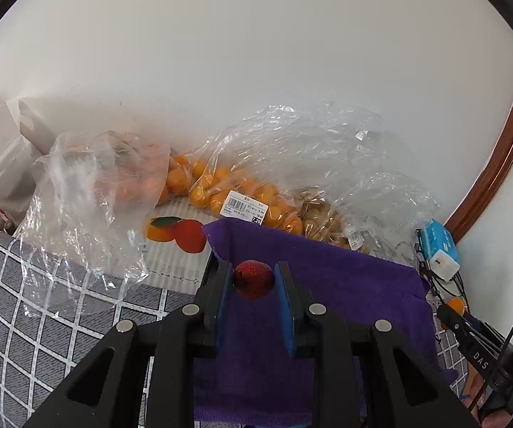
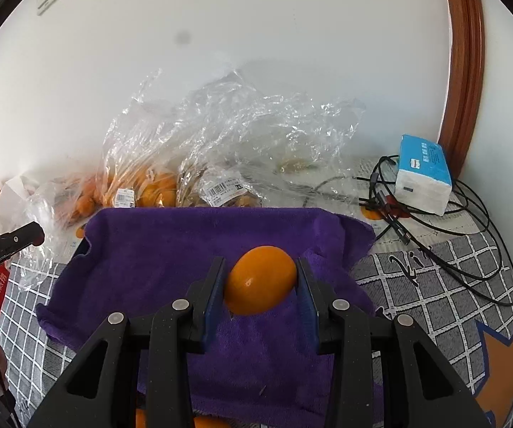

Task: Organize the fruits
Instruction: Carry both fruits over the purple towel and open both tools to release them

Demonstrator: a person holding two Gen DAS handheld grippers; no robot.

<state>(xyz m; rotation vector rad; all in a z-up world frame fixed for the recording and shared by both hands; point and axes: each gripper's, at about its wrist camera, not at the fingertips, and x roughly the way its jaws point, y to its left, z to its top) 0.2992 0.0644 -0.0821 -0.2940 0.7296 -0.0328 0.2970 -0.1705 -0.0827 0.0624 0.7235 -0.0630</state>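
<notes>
My left gripper (image 1: 253, 280) is shut on a red strawberry (image 1: 252, 279) and holds it over a purple cloth (image 1: 345, 285). My right gripper (image 2: 260, 281) is shut on an orange kumquat (image 2: 260, 280) over the same purple cloth (image 2: 156, 249). The right gripper's tip with its kumquat also shows at the right edge of the left wrist view (image 1: 456, 306). The left gripper's tip shows at the left edge of the right wrist view (image 2: 24, 235). Two more orange fruits (image 2: 199, 422) peek out at the bottom, under the right gripper.
Clear plastic bags of kumquats (image 1: 242, 192) and brown nuts (image 1: 327, 221) lie against the white wall behind the cloth. A crumpled bag (image 1: 88, 192) lies to the left. A blue-white tissue pack (image 2: 424, 174) and black cables (image 2: 452, 214) lie at the right, on a grey checked tablecloth (image 2: 434, 285).
</notes>
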